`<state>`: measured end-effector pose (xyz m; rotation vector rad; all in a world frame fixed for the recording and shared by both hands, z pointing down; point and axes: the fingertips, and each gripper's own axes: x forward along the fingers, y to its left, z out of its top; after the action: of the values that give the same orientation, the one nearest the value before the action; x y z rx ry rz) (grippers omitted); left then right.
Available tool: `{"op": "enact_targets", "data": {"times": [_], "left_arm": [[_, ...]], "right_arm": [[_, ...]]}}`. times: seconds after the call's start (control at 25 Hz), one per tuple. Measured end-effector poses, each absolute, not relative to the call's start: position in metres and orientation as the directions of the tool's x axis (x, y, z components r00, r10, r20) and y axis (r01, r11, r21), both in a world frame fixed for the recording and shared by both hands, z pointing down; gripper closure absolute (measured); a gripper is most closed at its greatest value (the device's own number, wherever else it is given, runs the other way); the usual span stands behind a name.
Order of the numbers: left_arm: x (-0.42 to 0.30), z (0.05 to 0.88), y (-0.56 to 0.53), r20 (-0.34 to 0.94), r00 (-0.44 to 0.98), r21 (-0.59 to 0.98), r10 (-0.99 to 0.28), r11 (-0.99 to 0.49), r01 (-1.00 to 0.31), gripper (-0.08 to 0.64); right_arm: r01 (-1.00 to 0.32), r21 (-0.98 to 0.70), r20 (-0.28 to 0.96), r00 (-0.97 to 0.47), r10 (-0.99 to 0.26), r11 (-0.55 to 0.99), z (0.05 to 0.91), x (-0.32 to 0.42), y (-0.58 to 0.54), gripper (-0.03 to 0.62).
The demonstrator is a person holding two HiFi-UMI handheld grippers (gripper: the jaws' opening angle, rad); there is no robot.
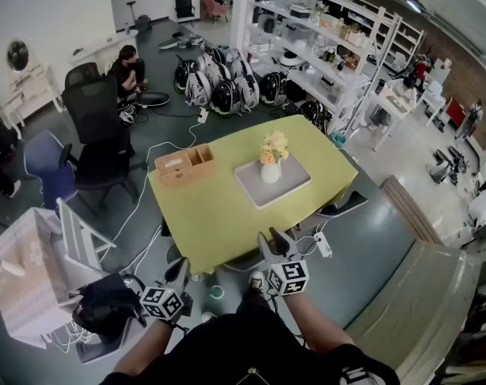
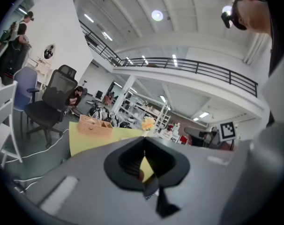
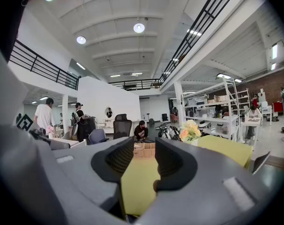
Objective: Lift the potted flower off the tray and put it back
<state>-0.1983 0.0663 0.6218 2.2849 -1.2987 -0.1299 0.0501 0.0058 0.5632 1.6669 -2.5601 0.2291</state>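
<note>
Standing on the floor far left: black office chair [image 1: 99, 135]. Next, left tool [image 1: 177, 275], just off the near corner of the yellow-green worktop [image 1: 219, 215]. Its tips are pressed together, nothing btwn them. On worktop's left part: wooden divided box [image 1: 184, 165]. Right of the box and apart from it: grey tray [image 1: 289, 184] w/ potted flower [image 1: 272, 160] upright on it, white vase, yellow/peach blooms. Right tool [image 1: 277, 243] is off worktop's near edge, well short of the tray. Its jaws are spread, w/ only bare worktop and the box beyond seen btwn them. White shelving [image 1: 331, 46] behind, to the right.
</note>
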Motion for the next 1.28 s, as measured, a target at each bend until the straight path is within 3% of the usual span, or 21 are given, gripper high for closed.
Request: {"op": "enact_targets", "data": {"times": [0.52,0.8,1.28], "left_arm": [[-0.163,0.633,0.008,0.178,0.542,0.475,-0.821,-0.411,-0.778,0.552],[-0.128,0.637,-0.044,0.205,0.538,0.473,-0.817,-0.399,-0.786,0.552],[-0.056,0.668,-0.133,0.29,0.518,0.451,-0.805,-0.362,-0.816,0.552]], "right_arm": [[-0.925,-0.068,0.142,-0.38,-0.914,0.374,0.575,0.093,-0.062,0.445],[-0.93,-0.076,0.135,-0.367,-0.92,0.36,0.59,0.135,-0.123,0.388],[-0.932,-0.035,0.213,-0.359,-0.909,0.36,0.678,0.232,-0.261,0.36]]}}
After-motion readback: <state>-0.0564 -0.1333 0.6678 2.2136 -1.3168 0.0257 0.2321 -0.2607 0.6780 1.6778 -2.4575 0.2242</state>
